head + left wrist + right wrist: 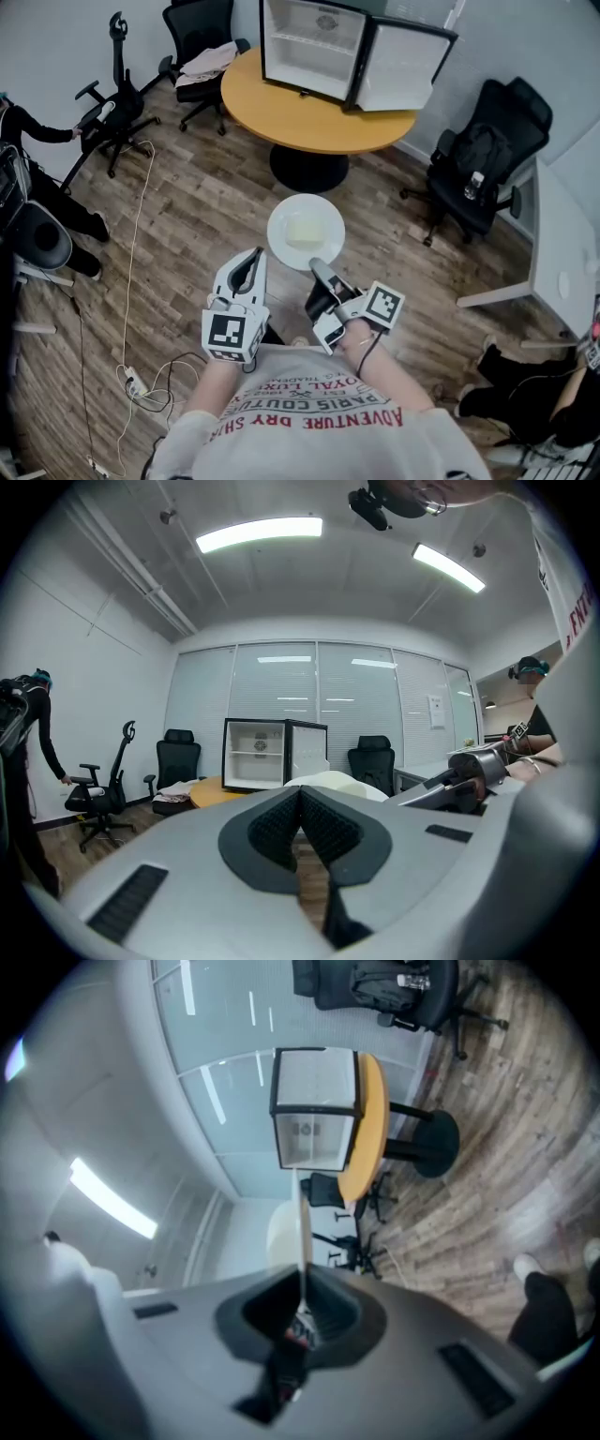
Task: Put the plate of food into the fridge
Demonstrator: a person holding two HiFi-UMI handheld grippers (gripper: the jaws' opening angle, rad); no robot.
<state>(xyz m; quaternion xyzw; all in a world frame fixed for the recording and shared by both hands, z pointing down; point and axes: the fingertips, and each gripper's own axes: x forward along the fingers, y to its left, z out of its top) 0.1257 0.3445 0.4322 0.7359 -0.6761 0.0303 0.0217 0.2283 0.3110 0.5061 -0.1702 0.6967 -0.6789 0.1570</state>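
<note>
A white plate (306, 232) with a pale block of food (306, 231) hangs level above the wooden floor. My right gripper (320, 268) is shut on its near rim; in the right gripper view the plate (302, 1213) shows edge-on as a thin line running into the jaws. My left gripper (250, 260) floats just left of the plate, shut and empty, its pads (314, 819) touching. The small fridge (323, 49) stands with its door open on the round yellow table (309, 117) ahead, also visible as the fridge (272, 754) in the left gripper view.
Black office chairs (202, 42) ring the table, one with a bag (480, 155) at the right. A person (37, 131) stands at far left. Cables and a power strip (136, 380) lie on the floor at left. A white desk (553, 244) is at right.
</note>
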